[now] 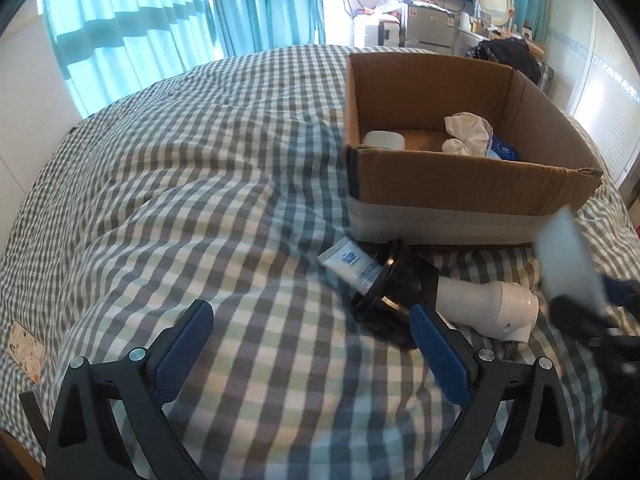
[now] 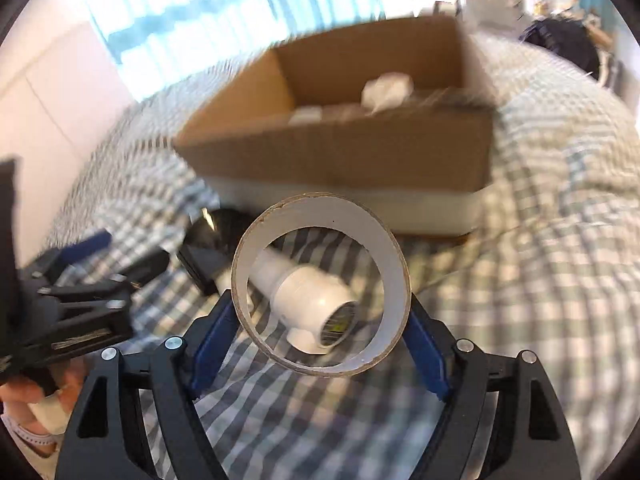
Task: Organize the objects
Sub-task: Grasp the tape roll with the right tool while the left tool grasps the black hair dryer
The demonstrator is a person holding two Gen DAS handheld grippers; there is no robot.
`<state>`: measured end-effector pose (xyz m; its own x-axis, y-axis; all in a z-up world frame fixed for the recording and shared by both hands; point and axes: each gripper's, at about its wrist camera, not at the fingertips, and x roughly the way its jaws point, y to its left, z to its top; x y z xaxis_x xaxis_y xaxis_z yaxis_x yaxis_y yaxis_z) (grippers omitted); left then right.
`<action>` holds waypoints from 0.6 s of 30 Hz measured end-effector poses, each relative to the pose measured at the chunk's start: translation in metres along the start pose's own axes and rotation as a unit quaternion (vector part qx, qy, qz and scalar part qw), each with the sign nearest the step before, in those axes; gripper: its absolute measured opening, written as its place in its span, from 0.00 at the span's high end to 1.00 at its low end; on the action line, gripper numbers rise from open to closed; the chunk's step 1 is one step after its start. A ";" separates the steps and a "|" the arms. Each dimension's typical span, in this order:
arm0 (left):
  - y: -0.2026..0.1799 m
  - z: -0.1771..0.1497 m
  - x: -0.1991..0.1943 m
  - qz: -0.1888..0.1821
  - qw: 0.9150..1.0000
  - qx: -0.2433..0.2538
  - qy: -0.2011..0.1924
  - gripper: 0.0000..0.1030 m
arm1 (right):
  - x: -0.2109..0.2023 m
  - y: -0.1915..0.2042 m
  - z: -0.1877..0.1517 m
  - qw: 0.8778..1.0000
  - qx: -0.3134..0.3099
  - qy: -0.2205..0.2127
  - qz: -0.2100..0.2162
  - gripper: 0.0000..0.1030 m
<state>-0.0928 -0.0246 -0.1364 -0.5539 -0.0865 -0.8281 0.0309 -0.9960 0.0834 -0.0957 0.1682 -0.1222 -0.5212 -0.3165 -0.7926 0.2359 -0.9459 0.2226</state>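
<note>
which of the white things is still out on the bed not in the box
The white hair dryer, lying on the checked bedcover beside the tube; the white case and crumpled cloth sit inside the cardboard box.

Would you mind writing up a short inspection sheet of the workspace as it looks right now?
Surface: bed with checked cover, rumpled.
Job's things: cardboard box open, holding white items; tape roll held in the air; hair dryer and tube on the cover before the box.
Clutter: black object beside the tube.
Grippers: left gripper open, holding nothing; right gripper shut on the tape roll.
Cables: nothing seen on the bed.
Surroundings: blue curtains, shelf clutter behind.
</note>
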 end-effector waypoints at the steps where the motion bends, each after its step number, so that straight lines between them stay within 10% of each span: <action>1: -0.004 0.002 0.002 -0.004 1.000 0.004 0.000 0.01 | -0.006 -0.003 0.000 1.000 0.000 -0.007 -0.004 0.23; 6: -0.028 0.013 0.026 -0.026 0.999 0.031 0.016 0.07 | -0.012 -0.014 0.002 1.000 0.025 -0.009 0.001 0.23; 18: -0.030 0.014 0.022 -0.099 0.995 0.023 0.025 0.79 | -0.004 -0.011 -0.003 0.999 0.041 0.006 0.007 0.23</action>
<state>-0.1180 0.0038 -0.1495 -0.5041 0.1088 -0.8568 -0.1129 -0.9918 -0.0595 -0.0940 0.1804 -0.1236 -0.5075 -0.3297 -0.7961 0.1750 -0.9441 0.2794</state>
